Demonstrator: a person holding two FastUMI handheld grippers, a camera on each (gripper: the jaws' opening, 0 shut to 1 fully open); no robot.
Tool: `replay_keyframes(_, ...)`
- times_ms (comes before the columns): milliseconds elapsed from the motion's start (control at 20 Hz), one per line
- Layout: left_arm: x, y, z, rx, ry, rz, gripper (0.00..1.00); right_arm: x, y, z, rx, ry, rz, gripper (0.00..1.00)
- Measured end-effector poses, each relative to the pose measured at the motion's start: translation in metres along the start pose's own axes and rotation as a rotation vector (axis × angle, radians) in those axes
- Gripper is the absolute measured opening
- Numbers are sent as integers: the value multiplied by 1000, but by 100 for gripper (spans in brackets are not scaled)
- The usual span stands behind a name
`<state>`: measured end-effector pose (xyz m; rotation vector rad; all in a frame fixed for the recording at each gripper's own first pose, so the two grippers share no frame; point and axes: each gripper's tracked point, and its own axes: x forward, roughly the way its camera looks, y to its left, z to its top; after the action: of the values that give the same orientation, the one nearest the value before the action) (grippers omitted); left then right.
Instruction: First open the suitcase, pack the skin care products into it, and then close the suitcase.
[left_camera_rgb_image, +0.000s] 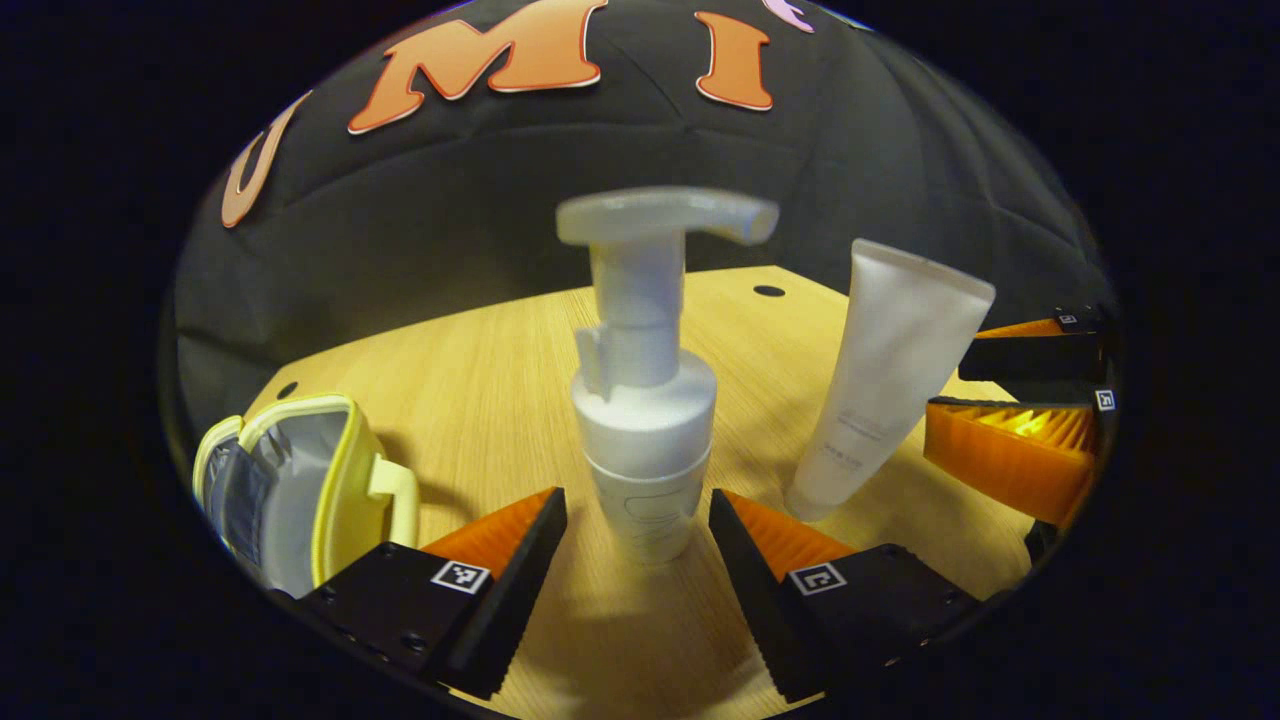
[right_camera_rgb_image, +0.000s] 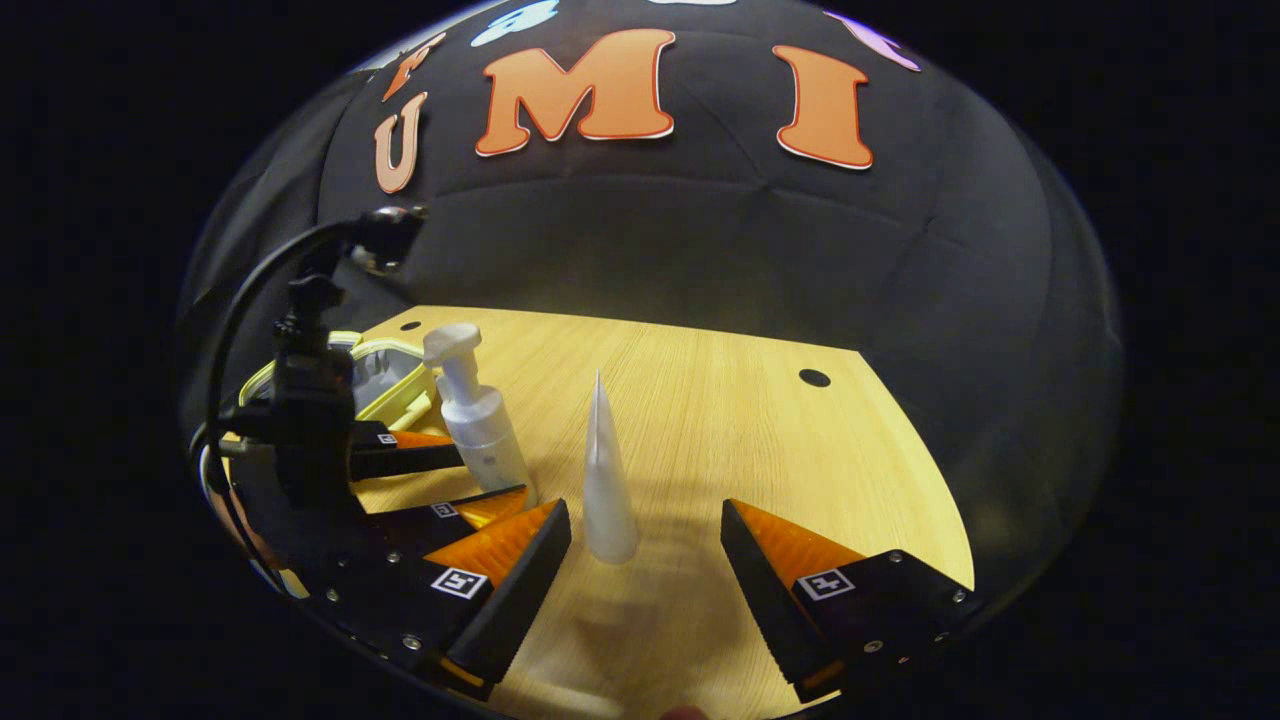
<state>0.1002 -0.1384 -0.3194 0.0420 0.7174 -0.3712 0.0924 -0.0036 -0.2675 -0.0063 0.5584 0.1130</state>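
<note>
A white pump bottle (left_camera_rgb_image: 640, 400) stands upright on the wooden table, between the fingers of my left gripper (left_camera_rgb_image: 637, 495), which is open and does not touch it. To its right a white tube (left_camera_rgb_image: 890, 380) stands on its cap, with my right gripper (left_camera_rgb_image: 950, 388) open around it from the right. In the right gripper view the tube (right_camera_rgb_image: 605, 480) shows edge-on between the spread fingers of the right gripper (right_camera_rgb_image: 645, 505). The pump bottle (right_camera_rgb_image: 475, 420) and the left gripper (right_camera_rgb_image: 492, 474) are to its left. A small yellow suitcase (left_camera_rgb_image: 300, 480) lies open at the left, its grey lining showing.
The wooden table (left_camera_rgb_image: 480, 400) has small round holes (left_camera_rgb_image: 769, 291) near its back edge. In the right gripper view, bare tabletop (right_camera_rgb_image: 750, 430) stretches to the right of the tube. The suitcase (right_camera_rgb_image: 380, 375) sits behind the left gripper's body and cable (right_camera_rgb_image: 300, 400).
</note>
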Motion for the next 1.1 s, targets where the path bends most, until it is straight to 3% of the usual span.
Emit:
replay_keyframes(100, 10, -2, -7, -5, 27, -10, 77, 5, 1, -7, 0, 17, 12, 97)
replay_keyframes(200, 18, -3, -9, -22, 32, -17, 75, 13, 3, -16, 0, 41, 22, 97)
replay_keyframes(250, 17, -3, -7, -24, 33, -16, 65, 16, 4, -19, 7, 50, 29, 97)
replay_keyframes(500, 13, 6, -3, -63, 61, 0, 63, 44, 13, -40, 25, 102, 75, 97)
replay_keyframes(900, -50, 41, 29, -88, 17, 55, 63, 76, 25, -55, 22, 139, 92, 96)
replay_keyframes(1100, -85, 69, 43, -89, -3, 100, 63, 86, 29, -55, 8, 130, 88, 80)
